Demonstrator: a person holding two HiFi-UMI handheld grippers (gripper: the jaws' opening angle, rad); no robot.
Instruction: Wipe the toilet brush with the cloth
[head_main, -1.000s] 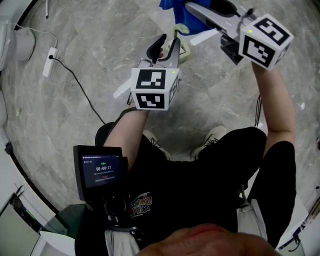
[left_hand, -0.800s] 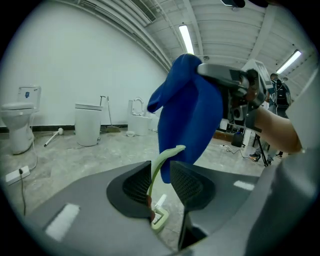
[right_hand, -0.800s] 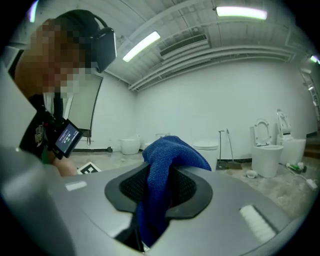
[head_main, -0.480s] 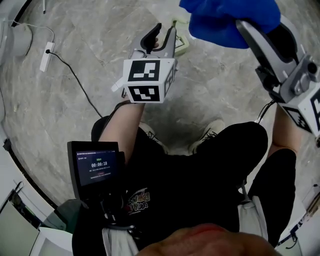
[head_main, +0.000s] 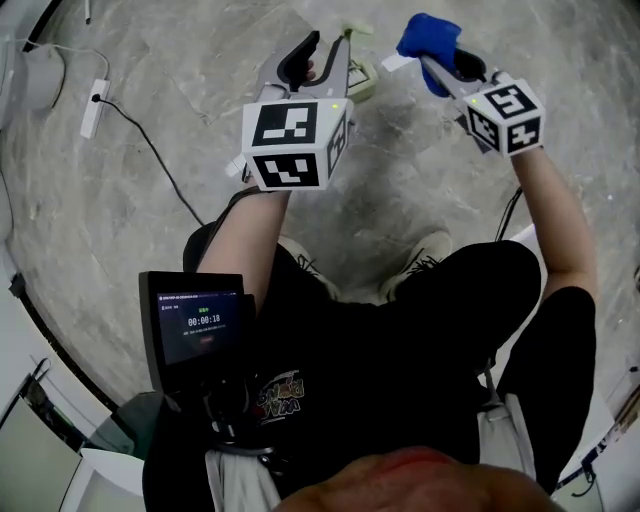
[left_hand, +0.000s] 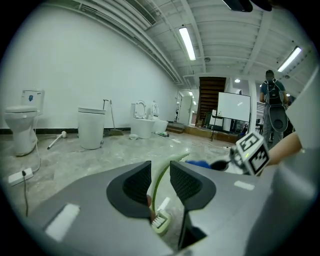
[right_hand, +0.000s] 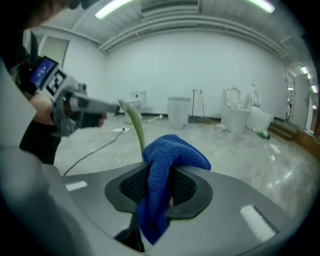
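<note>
**Cloth drawn off the brush**

Over the last second the right gripper (head_main: 447, 72) has swung its blue cloth (head_main: 427, 36) up and then back down. A little earlier the cloth hung over the top of the toilet brush (left_hand: 159, 181). Now it sits to the right of the brush, clear of it, with a gap between them. The left gripper (head_main: 324, 60) has hardly shifted.

The left jaws are clenched on the brush's pale green handle. Its bristled end shows below the pads, and the curved stem rises out past the tips. The right jaws are clamped on a fold of the cloth, which bunches up over them and hangs down between.

I judge this to be either a pause between strokes or the end of the wiping; the pictures don't settle which. In the right gripper view the brush stem stands just behind and to the left of the cloth, so the two are apart but close
</note>
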